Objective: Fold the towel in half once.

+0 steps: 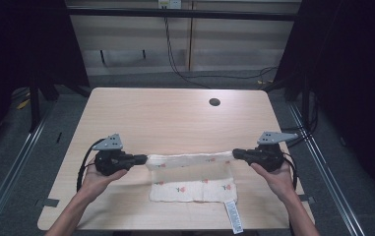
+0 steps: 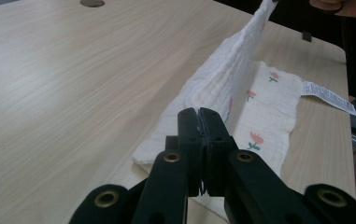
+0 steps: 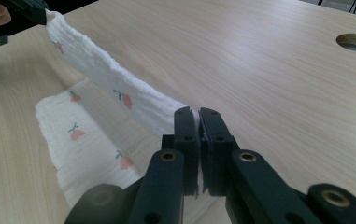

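White muslin, printed with small pink flowers, is what I am folding: the cloth lies on the near half of the wooden table, its care label trailing toward the front edge. My left gripper is clamped on one corner of the cloth's far edge, my right gripper on the other, and that edge hangs lifted and taut between them while the near part rests flat. In the left gripper view the fabric rises as a ridge from my jaws toward the other hand. To fold well, I judge I should keep both hands level and equally spread, so the edge neither sags nor twists, carry it toward me over the flat part, and lower it until edges match before letting go. Farther off, the table is bare up to the cable hole.
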`<state>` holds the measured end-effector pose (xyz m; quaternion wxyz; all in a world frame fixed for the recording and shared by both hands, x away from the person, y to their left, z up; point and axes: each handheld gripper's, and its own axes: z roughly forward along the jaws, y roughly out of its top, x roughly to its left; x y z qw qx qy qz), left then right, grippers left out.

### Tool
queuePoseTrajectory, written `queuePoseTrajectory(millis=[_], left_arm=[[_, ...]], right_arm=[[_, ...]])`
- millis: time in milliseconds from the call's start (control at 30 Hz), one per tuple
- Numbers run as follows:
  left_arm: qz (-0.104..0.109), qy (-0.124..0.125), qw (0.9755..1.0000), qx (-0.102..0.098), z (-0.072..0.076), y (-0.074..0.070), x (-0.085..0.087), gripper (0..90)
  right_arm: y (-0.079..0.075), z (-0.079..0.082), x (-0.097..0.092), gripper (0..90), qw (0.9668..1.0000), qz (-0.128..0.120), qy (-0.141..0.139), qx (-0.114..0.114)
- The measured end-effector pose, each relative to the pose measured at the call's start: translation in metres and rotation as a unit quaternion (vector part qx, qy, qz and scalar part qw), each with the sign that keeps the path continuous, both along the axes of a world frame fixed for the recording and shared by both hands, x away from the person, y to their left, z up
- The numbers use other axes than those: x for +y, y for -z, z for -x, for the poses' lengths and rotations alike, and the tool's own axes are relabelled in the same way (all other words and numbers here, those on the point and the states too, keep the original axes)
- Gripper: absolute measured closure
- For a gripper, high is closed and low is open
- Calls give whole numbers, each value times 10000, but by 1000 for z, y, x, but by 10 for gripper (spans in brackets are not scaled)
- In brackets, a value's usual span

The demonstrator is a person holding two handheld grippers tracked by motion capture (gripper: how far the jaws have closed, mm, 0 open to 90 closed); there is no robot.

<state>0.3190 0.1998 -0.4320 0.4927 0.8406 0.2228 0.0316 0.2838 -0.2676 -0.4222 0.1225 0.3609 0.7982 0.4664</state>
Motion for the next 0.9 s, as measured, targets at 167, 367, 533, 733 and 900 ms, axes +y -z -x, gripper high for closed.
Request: queuePoseTrajectory(millis=[167,367,533,733,900], left_arm=[[-125,46,9999,-8,3,-2,2,887],[-108,118,9999,14,9,4,0,887],[-288,194,9993,125,14,15,-2,886],[-413,275,9986,199,21,21,-2,886],[-457,416,9979,203,30,30,-4,885]], right_arm=[[0,12,3,865,9999,-30,-96,-57],[5,20,9,864,9997,178,-188,25],[14,27,10,863,9992,287,-251,138],[25,34,8,860,9990,289,-240,237],[34,39,8,850,9985,311,-276,349]])
